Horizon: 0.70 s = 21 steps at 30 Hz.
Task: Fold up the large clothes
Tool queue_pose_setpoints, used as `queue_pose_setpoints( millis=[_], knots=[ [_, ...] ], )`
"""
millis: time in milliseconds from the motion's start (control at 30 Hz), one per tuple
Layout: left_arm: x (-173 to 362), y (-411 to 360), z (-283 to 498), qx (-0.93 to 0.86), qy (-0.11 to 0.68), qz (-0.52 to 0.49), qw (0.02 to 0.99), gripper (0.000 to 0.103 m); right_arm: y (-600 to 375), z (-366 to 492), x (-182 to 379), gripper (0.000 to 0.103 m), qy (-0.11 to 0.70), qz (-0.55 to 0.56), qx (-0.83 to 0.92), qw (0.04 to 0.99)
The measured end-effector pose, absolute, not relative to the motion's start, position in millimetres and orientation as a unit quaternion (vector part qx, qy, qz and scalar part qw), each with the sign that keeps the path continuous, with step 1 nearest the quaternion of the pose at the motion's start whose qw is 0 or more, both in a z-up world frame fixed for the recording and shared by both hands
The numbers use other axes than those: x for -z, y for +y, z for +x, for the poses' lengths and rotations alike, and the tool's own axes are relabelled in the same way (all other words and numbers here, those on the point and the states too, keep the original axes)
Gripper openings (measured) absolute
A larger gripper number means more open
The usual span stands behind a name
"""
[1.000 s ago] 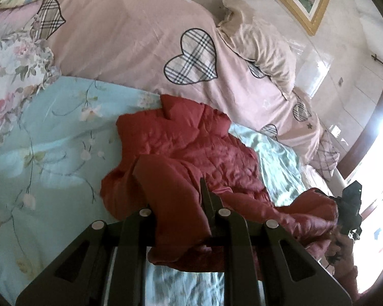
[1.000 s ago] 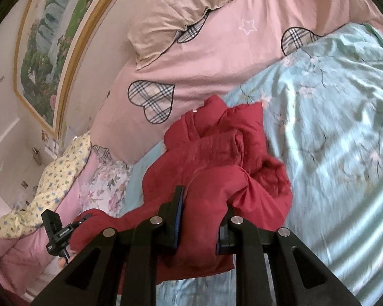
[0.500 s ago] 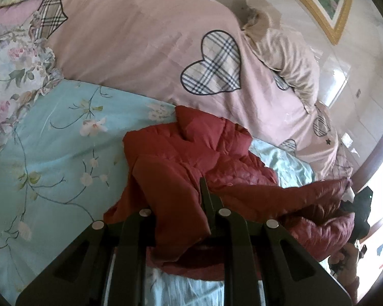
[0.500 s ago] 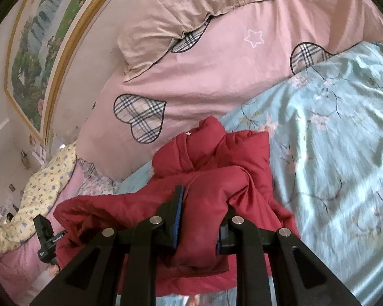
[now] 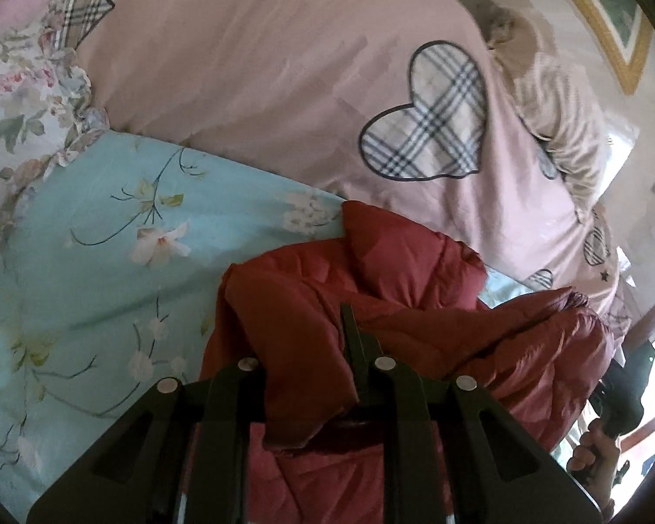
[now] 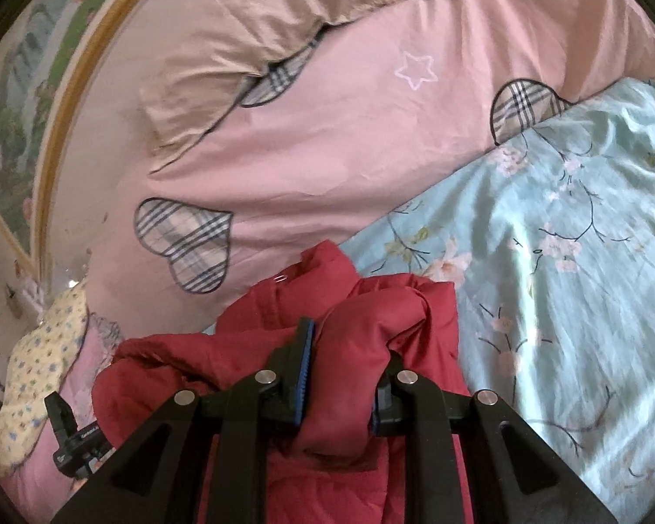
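A red quilted jacket [image 5: 406, 275] lies bunched on a light blue floral bedsheet [image 5: 91, 236]. My left gripper [image 5: 305, 375] is shut on a thick fold of the jacket, which drapes over and between its fingers. My right gripper [image 6: 340, 371] is shut on another fold of the same jacket [image 6: 371, 323], held up off the sheet [image 6: 567, 236]. The jacket's collar [image 6: 323, 266] points toward the pink quilt. The right gripper and hand show at the far right in the left wrist view [image 5: 620, 397]; the left gripper shows at the lower left in the right wrist view [image 6: 72, 436].
A pink quilt with plaid hearts [image 5: 284, 78] is heaped behind the jacket, with a beige pillow [image 6: 262, 30] on it. A floral pillow [image 5: 17, 100] lies at the left. A framed picture [image 6: 22, 100] hangs on the wall.
Both grippers have carried the jacket's held folds forward toward the pink quilt and closer together. The jacket is bunched more tightly. Both stay shut on it.
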<state>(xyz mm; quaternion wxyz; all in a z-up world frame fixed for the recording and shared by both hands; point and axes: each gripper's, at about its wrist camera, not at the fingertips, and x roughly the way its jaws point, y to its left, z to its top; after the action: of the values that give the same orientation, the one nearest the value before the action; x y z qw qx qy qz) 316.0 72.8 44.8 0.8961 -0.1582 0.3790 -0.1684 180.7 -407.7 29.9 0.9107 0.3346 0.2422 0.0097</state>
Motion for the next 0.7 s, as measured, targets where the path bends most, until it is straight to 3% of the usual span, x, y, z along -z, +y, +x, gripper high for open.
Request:
queue_pose_setpoints(
  millis=[700],
  knots=[
    [8, 37, 424, 0.134, 0.4, -0.132, 0.897, 0.02, -428, 285, 22, 0.02, 0.256, 0.337, 0.056, 0.905]
  ],
)
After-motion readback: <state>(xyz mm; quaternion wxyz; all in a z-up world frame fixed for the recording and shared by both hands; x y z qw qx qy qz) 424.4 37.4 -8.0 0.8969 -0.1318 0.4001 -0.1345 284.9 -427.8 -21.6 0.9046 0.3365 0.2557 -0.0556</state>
